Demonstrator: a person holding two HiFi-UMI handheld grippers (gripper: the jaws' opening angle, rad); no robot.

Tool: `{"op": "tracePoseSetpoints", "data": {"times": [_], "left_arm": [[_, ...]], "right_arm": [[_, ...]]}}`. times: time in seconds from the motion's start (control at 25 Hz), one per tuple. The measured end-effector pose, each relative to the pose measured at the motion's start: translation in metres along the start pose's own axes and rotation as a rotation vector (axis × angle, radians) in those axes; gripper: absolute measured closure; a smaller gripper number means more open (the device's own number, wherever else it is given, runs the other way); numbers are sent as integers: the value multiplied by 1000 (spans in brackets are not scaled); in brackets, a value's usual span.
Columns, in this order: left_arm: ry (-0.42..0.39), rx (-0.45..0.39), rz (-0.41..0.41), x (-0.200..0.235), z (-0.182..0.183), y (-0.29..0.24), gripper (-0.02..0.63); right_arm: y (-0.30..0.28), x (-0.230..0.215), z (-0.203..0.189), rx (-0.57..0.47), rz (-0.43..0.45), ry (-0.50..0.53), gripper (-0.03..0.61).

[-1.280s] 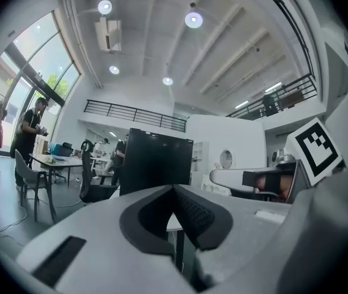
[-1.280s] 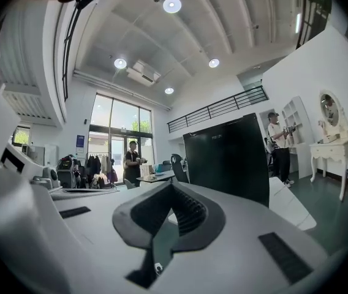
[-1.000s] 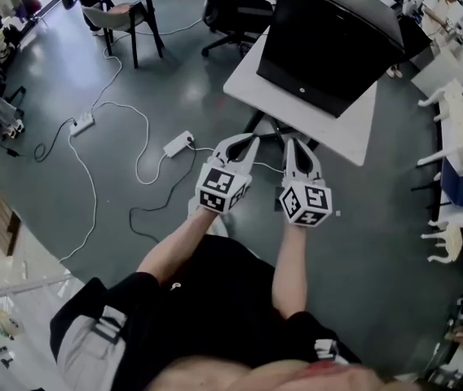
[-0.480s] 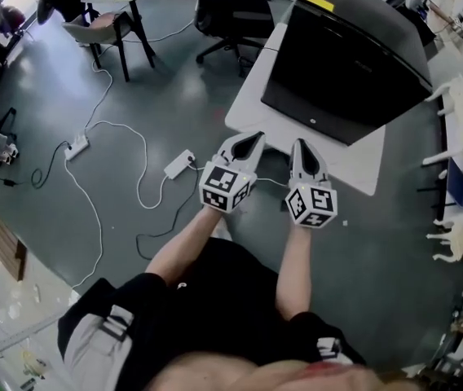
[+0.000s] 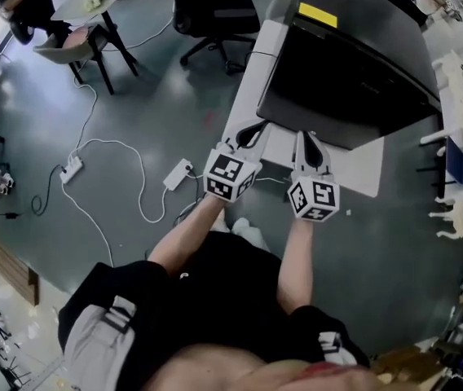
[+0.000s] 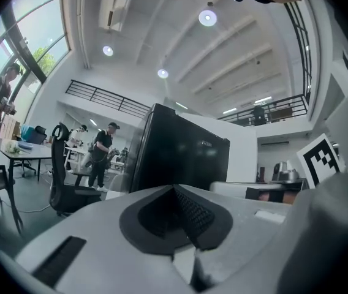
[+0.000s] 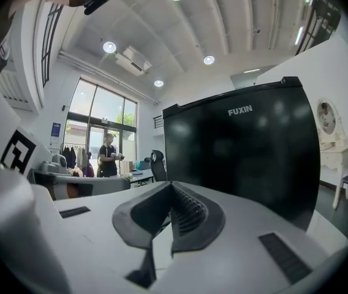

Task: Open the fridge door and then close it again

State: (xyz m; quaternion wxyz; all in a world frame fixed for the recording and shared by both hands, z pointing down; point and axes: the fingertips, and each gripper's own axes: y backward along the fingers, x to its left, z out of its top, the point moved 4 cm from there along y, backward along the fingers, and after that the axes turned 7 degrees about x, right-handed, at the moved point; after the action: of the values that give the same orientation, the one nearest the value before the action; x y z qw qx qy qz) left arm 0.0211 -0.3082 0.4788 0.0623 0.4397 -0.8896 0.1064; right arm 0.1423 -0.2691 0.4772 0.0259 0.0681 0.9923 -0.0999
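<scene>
- Your left tool (image 5: 252, 130) and right tool (image 5: 306, 139) are both clenched tight with nothing between the jaws. They're side by side, pointing level at the fridge.
- The black mini fridge (image 5: 346, 72) sits on the white worktop (image 5: 362, 173) right ahead of you, door shut. Both tools are near it, not touching.

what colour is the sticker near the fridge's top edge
Yellow; the rectangular sticker shows best in the head view.
</scene>
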Motion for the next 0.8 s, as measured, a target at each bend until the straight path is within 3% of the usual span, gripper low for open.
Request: {"op": "tracePoseSetpoints", "data": {"times": [0.16, 0.36, 0.44, 0.6, 0.64, 0.72, 0.8], "left_arm": [[-25, -23, -35, 1, 15, -14, 614], [-115, -52, -77, 19, 41, -36, 614], [-150, -53, -103, 28, 52, -47, 611], [-146, -44, -162, 53, 75, -73, 506], [-145, -41, -177, 58, 80, -78, 488], [-158, -38, -207, 65, 88, -88, 464], [-178, -40, -239, 67, 96, -95, 440]], "right_arm": [[-8, -11, 27, -26, -7, 85, 583], [-30, -10, 93, -22, 31, 354, 580], [-39, -11, 119, -13, 23, 454, 508], [-56, -8, 153, 50, 9, 634, 472], [-60, -6, 159, 66, 24, 663, 468], [-67, -2, 172, 104, 60, 713, 399], [-72, 0, 183, 142, 58, 787, 393]]}}
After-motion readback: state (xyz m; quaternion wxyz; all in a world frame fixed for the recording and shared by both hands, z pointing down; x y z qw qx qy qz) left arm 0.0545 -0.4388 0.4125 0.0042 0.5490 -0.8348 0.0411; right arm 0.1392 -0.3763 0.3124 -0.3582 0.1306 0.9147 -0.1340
